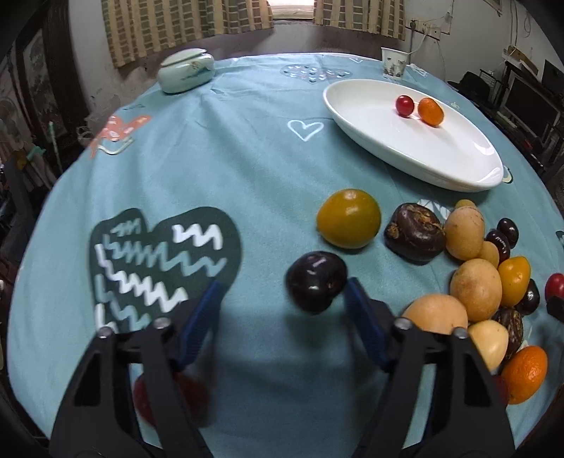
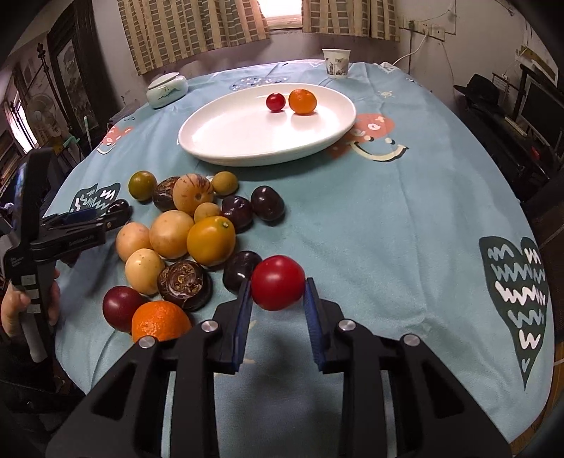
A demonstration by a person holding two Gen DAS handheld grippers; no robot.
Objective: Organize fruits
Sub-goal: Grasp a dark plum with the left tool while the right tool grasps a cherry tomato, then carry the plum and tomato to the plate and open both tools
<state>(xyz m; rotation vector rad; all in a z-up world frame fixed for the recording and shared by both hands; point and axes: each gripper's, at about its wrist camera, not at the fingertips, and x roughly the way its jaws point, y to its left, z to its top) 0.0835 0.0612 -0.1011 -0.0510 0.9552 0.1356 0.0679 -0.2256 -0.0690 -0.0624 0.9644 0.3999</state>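
This is a lived-in room of a home, not a lab or shop. A round table [image 2: 405, 218] wears a blue cloth printed with hearts. Checked curtains [image 2: 197, 28] hang over a small window [image 2: 280, 14] beyond the table's far edge. A framed picture [image 2: 72, 70] and a fan [image 2: 44, 112] stand at the left, and a cluttered desk with dark screens [image 2: 539, 109] at the right.

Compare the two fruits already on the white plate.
The red fruit is smaller and glossy deep red; the orange fruit is larger, bright orange and duller skinned. In the right wrist view the red fruit sits left of the orange fruit, with a small gap between them. Both are round and rest toward the far side of the white plate.
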